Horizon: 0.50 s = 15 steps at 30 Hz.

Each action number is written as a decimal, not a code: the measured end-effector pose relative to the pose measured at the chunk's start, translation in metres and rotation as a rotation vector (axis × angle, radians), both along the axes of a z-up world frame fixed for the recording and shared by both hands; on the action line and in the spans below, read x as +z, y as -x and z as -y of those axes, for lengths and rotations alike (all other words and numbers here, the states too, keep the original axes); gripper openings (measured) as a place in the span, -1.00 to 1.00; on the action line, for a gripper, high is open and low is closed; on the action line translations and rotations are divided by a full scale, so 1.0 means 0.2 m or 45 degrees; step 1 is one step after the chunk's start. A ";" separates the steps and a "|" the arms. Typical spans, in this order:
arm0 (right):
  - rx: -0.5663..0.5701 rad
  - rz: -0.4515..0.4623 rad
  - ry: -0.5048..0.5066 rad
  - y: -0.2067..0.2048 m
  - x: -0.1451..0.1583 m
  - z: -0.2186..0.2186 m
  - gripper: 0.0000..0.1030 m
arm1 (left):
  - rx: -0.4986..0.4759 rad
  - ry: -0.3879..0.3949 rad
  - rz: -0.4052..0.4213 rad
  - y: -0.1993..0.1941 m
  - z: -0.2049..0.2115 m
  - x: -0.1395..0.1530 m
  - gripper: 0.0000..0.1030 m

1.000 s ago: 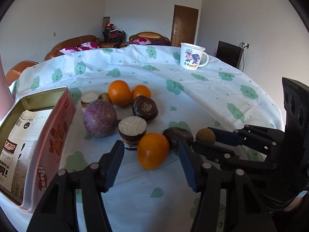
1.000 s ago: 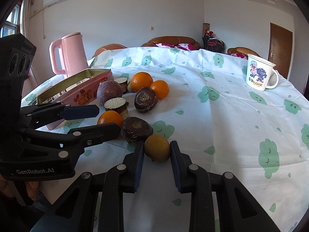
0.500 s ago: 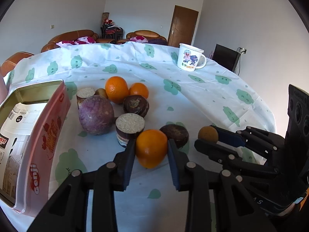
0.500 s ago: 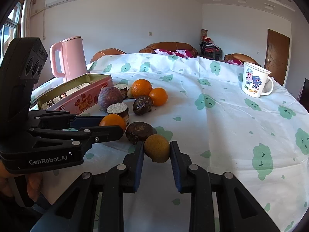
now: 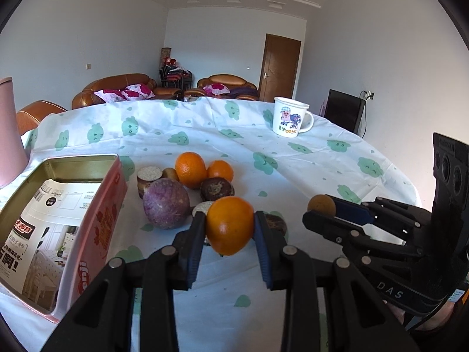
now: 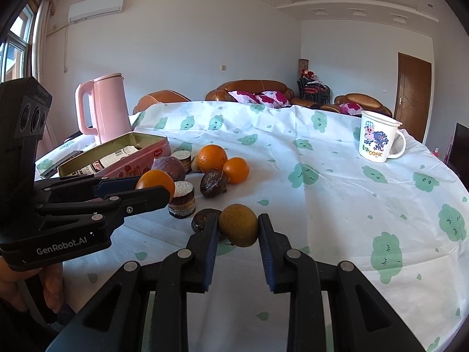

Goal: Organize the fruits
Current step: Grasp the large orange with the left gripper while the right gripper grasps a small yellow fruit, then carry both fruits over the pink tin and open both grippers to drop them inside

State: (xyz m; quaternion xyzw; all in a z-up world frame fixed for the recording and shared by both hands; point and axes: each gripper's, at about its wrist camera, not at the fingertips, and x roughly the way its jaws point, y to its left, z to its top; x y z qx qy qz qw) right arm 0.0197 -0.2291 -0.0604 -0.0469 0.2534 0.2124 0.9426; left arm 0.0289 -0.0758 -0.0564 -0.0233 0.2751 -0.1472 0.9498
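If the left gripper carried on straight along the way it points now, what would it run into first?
Probably the dark brown round fruit just past the large orange gripped in the left gripper, with a cut, pale-topped piece close beside that line; depth is hard to judge here.

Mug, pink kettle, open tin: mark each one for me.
mug (image 6: 376,139), right wrist view, on its printed side.
pink kettle (image 6: 110,108), right wrist view, mid body.
open tin (image 5: 96,228), left wrist view, on its pink outer wall.

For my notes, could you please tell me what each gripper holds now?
Left gripper: just closed on an orange.
Right gripper: shut on a brown fruit.
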 end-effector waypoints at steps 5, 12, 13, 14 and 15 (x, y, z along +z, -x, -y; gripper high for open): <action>-0.006 0.041 -0.025 0.01 0.03 0.01 -0.44 | 0.026 -0.012 0.064 0.03 -0.01 0.03 -0.33; 0.007 0.108 -0.037 0.02 0.10 -0.02 -0.44 | 0.087 -0.028 0.143 0.07 -0.06 0.09 -0.33; 0.010 0.116 -0.037 0.02 0.11 -0.03 -0.44 | 0.097 -0.032 0.152 0.07 -0.07 0.10 -0.33; 0.015 0.124 -0.039 0.02 0.12 -0.04 -0.44 | 0.109 -0.034 0.160 0.07 -0.08 0.10 -0.33; 0.020 0.131 -0.040 0.01 0.13 -0.05 -0.44 | 0.123 -0.035 0.165 0.07 -0.09 0.11 -0.33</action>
